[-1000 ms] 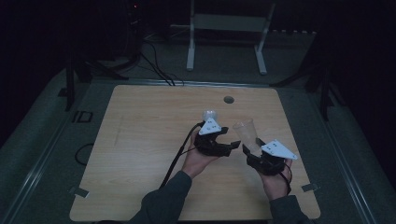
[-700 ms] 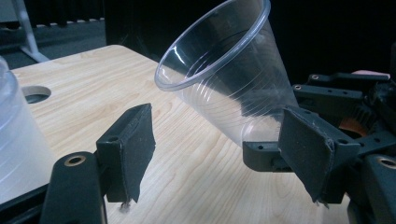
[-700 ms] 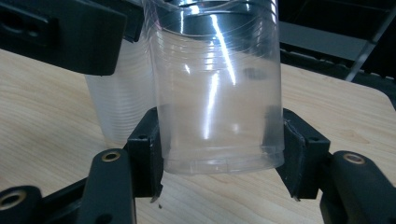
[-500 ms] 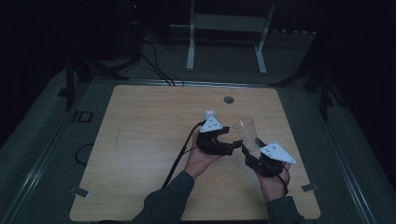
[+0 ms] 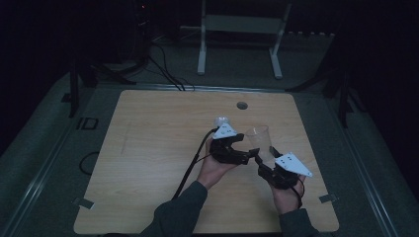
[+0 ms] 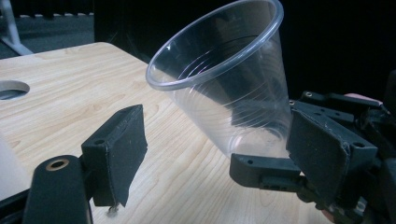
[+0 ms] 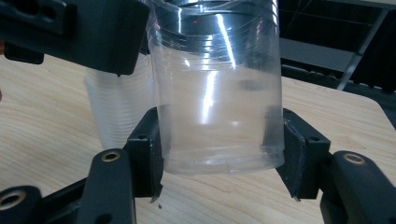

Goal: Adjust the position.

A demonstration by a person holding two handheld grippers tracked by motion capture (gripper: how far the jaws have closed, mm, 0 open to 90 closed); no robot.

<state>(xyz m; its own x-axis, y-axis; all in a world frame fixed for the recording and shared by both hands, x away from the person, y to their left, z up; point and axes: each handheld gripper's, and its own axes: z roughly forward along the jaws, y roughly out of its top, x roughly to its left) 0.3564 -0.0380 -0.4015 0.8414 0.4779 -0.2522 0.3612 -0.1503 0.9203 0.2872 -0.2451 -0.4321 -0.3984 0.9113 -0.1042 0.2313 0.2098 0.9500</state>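
High view: clear cup [image 5: 259,140] held above the desk [image 5: 148,148], right of centre, between both grippers. Right gripper [image 5: 264,159] clamps it near the base; left gripper [image 5: 246,154] sits just beside it.

Left gripper view: left gripper [image 6: 210,154] jaws have just been opening, now apart; cup [image 6: 224,79] tilted, not pressed by them.

Right gripper view: right gripper [image 7: 219,158] closed on the cup [image 7: 217,93] base; stack of cups [image 7: 119,105] behind on the desk.

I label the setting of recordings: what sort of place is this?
Probably a dim lab or recording studio: a bare wooden table with a cable hole, cables on the floor, and a white metal stand behind.
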